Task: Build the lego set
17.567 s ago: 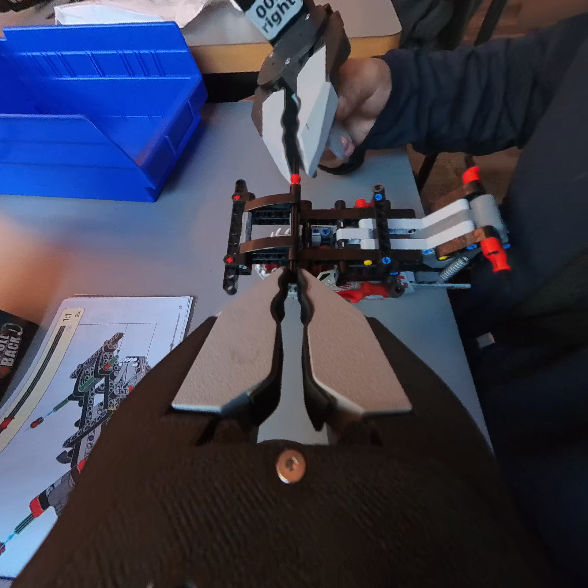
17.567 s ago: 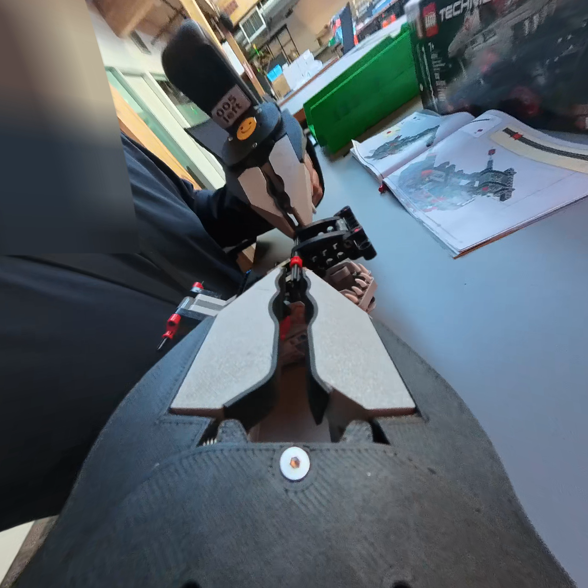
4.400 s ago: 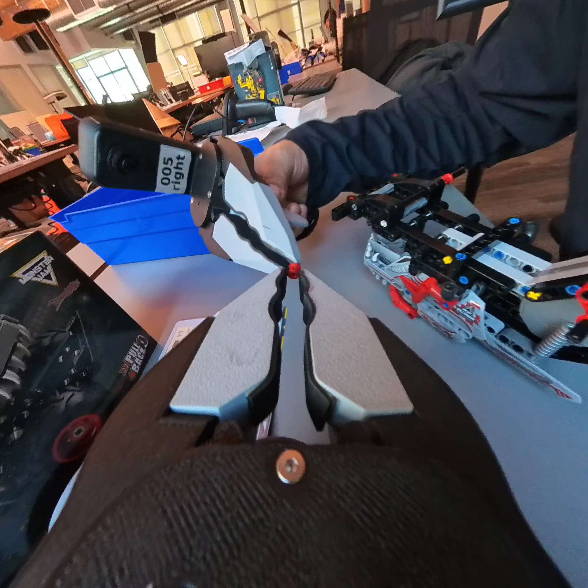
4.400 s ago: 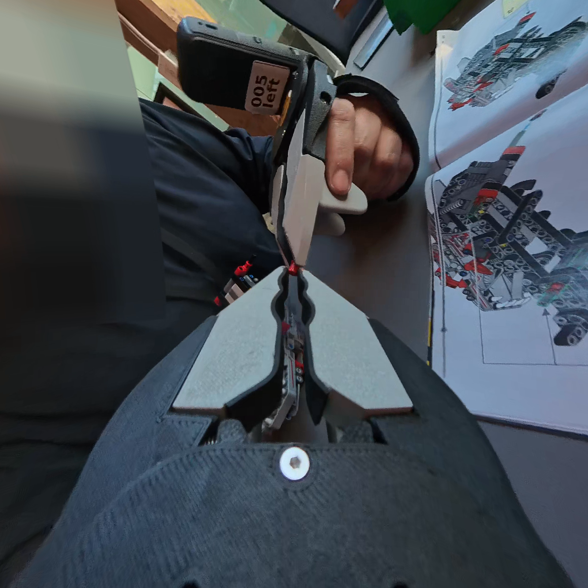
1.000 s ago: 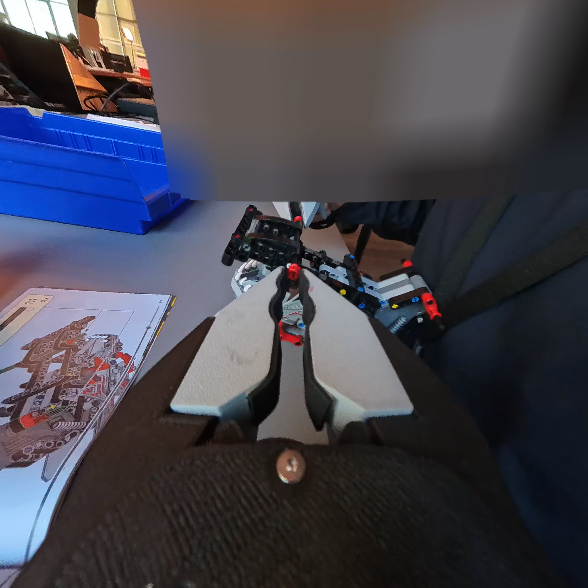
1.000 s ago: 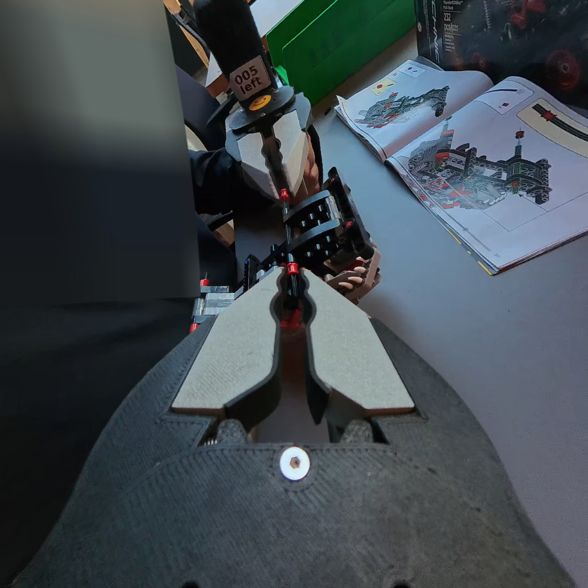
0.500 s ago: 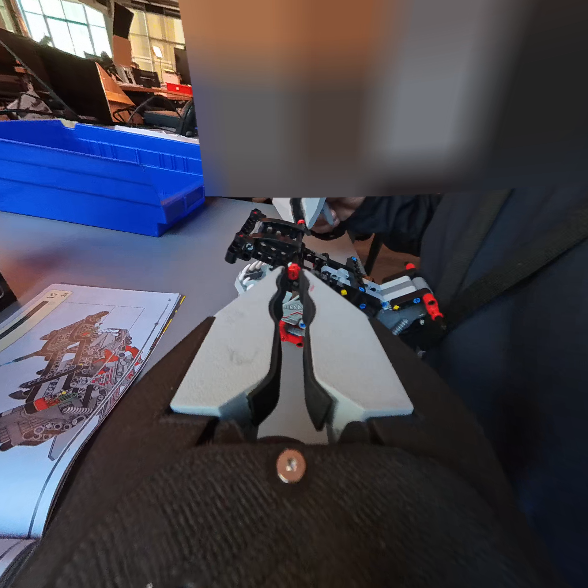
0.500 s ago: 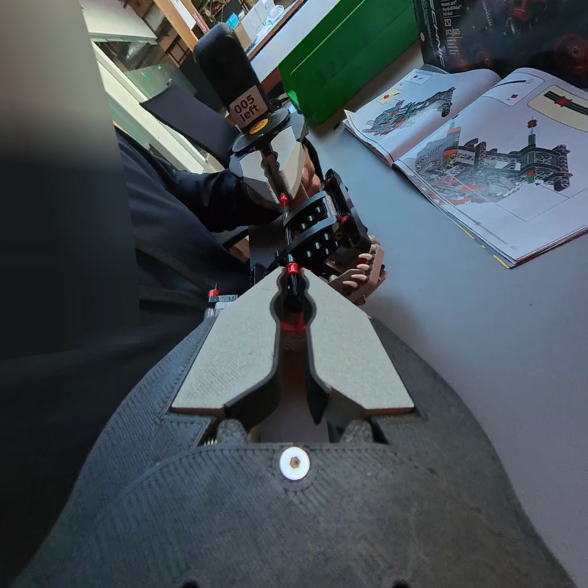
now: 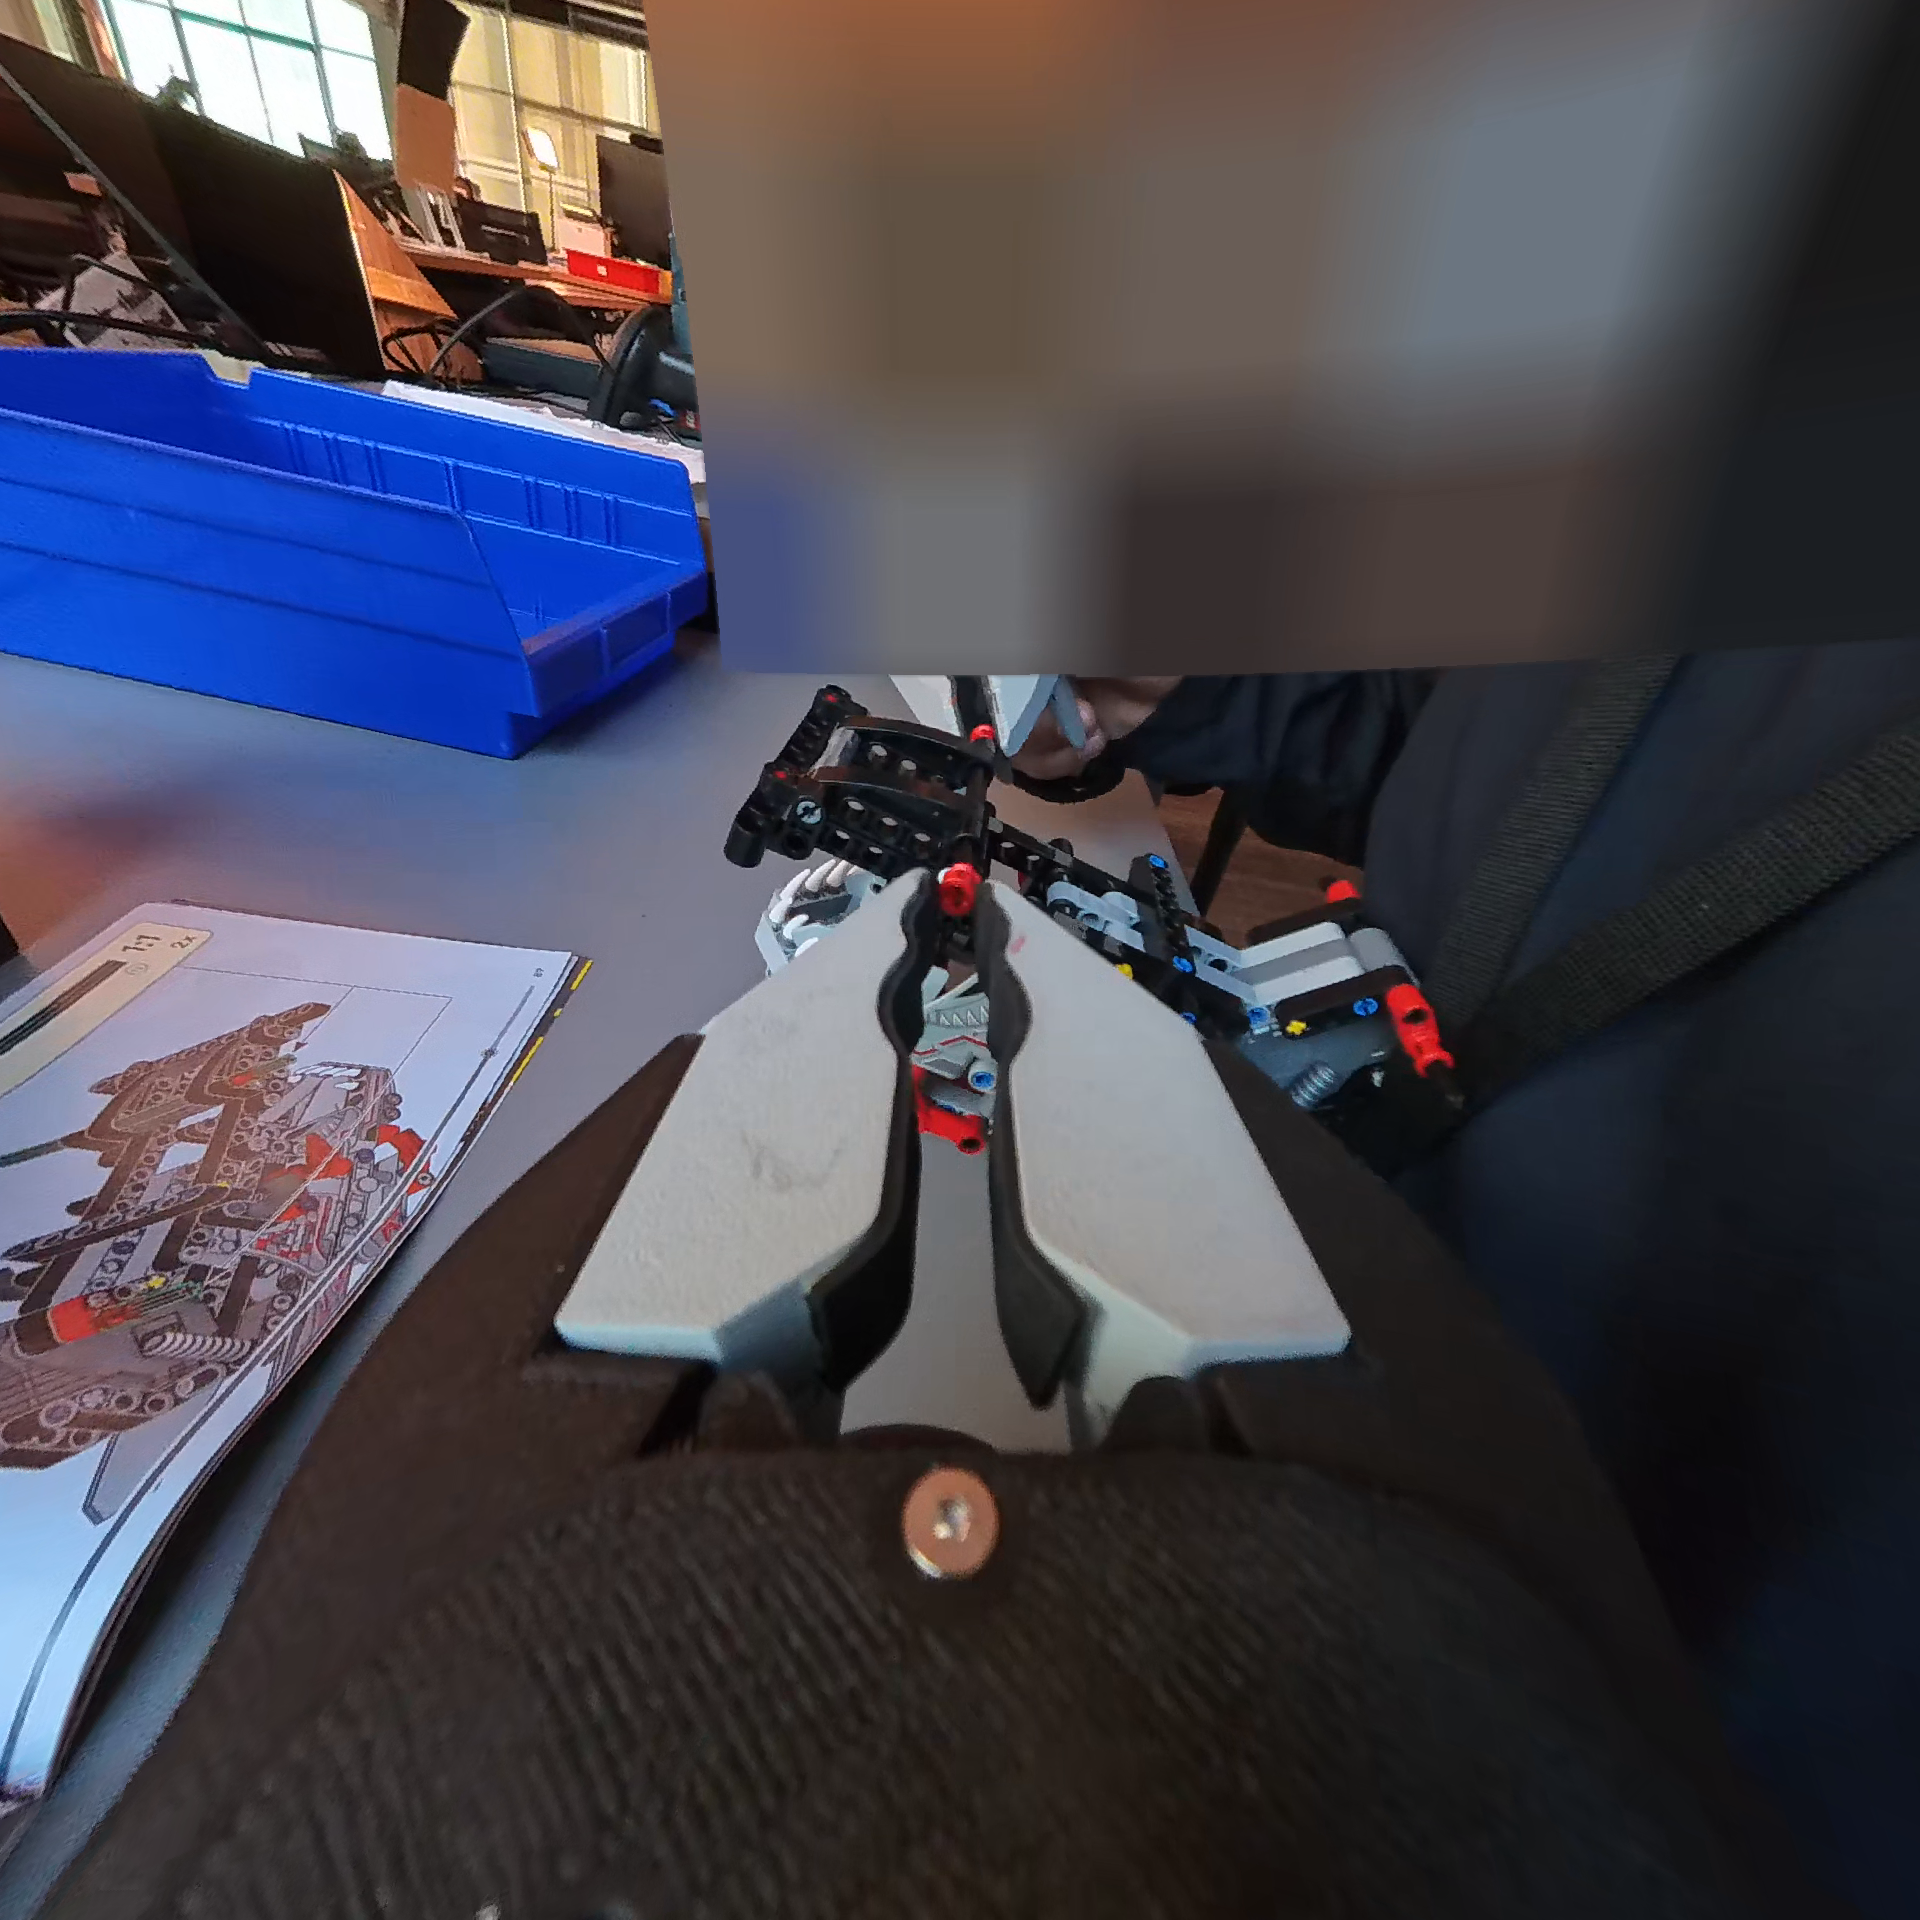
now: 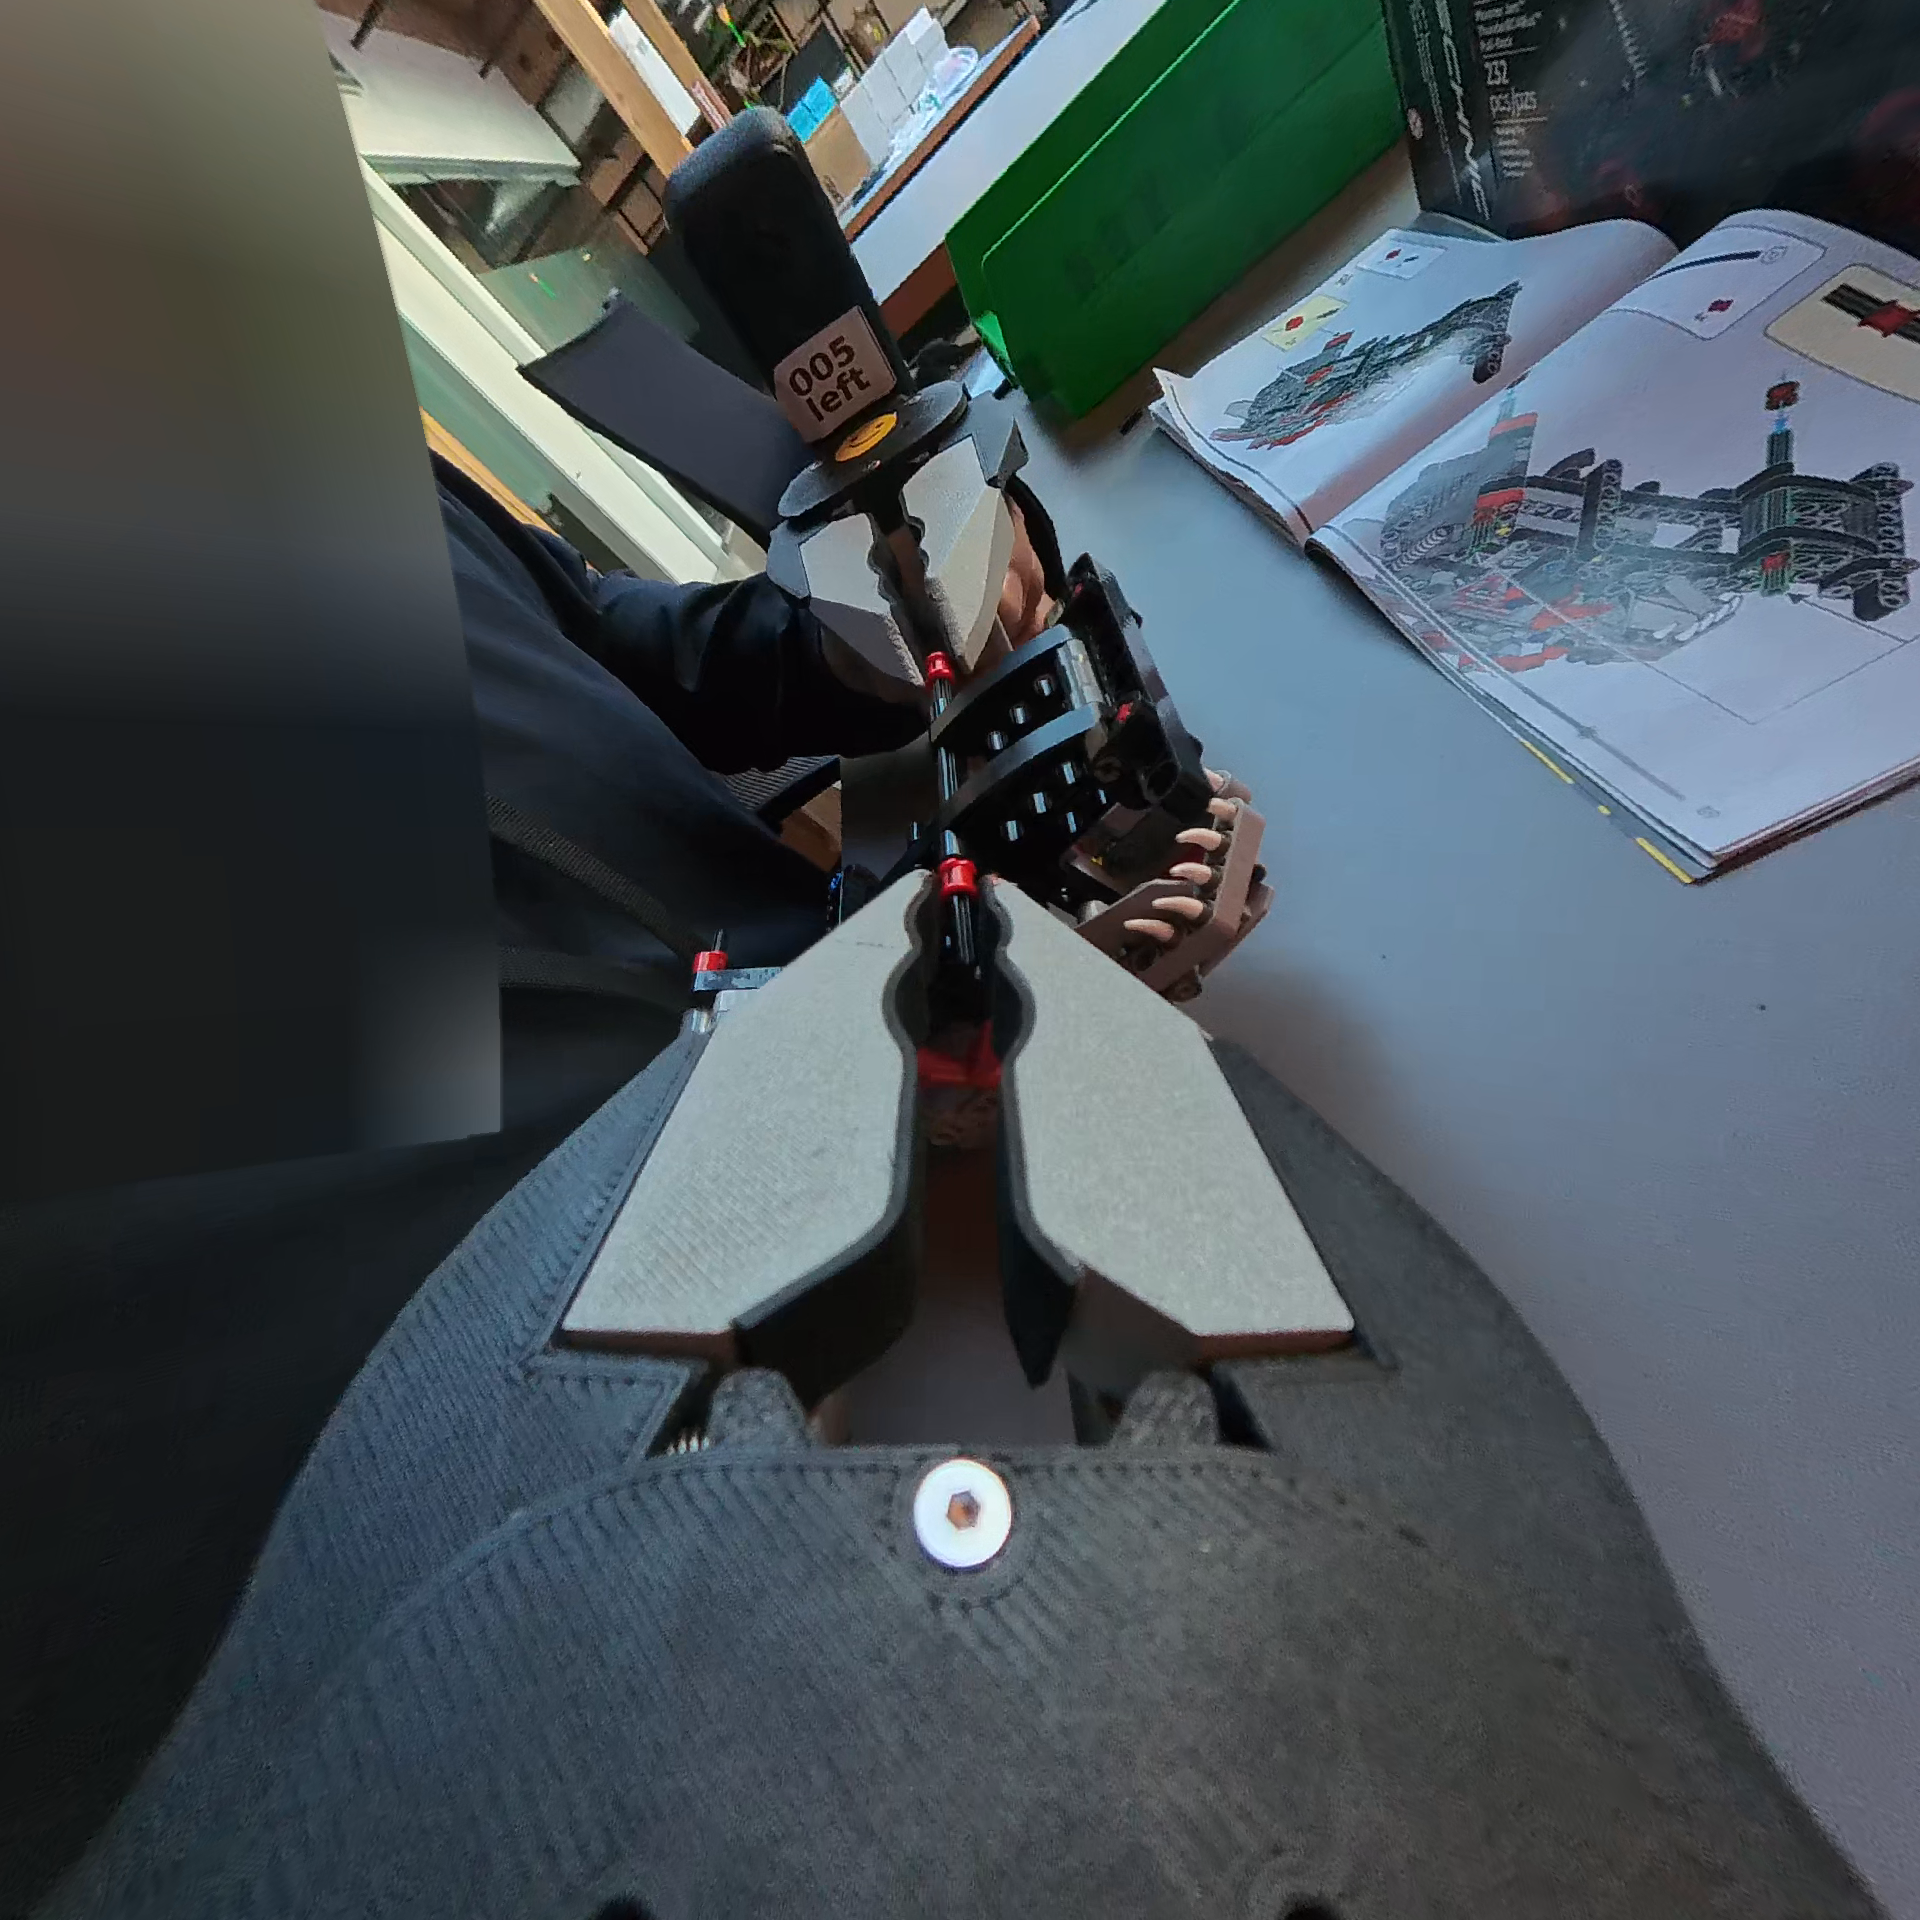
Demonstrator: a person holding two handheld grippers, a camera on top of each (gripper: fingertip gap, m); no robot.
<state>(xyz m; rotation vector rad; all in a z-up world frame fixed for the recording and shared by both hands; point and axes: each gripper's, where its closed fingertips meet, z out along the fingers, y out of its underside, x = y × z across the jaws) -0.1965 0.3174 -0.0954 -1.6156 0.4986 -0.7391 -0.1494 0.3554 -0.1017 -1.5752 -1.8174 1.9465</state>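
left gripper (image 9: 954,902) fingers pinching one red-capped end of a black axle (image 10: 945,774), right gripper (image 10: 954,883) fingers pinching the other end, axle running through the lego model (image 9: 904,805) on the grey table (image 9: 416,842), open instruction booklet (image 9: 239,1122) beside it

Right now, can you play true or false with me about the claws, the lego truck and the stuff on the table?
1. Both claws pinch the ends of one black axle with red tips. True: the left claw grips one end, the right claw the other end of the axle.
2. The bin behind the booklet is yellow. False: it is blue.
3. The instruction booklet lies open. True.
4. The lego truck sits inside the bin. False: it is out over the grey table.
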